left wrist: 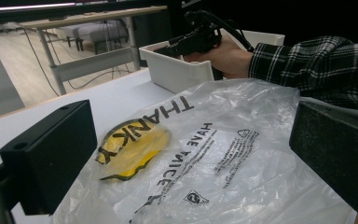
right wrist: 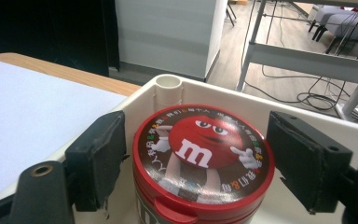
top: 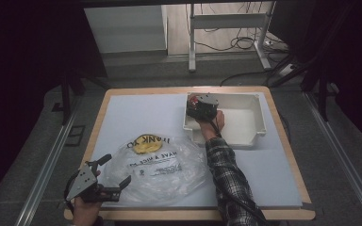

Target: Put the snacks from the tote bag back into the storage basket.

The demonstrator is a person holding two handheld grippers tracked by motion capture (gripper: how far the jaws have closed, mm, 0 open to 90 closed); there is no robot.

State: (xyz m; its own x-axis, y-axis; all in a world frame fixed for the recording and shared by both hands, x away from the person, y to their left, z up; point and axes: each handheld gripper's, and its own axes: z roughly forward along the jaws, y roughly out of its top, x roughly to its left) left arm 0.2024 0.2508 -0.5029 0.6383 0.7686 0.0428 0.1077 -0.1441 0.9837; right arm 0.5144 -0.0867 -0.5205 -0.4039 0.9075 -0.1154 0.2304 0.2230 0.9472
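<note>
Right gripper (right wrist: 186,158) sits at the upper middle of the high view inside one white bin (top: 254,123), its two jaws straddling one red-lidded candy tub (right wrist: 203,163) with small gaps on both sides, not pressing. Left gripper (top: 109,170), at the lower left, holds its two jaws spread wide over one clear plastic bag (top: 158,167), gripping nothing.

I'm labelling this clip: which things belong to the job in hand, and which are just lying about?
In the job:
candy tub, between the right gripper jaws
white bin holding it
plastic bag, by the left gripper

Lying about:
white sheet
metal frame and cables on the floor beyond
</note>
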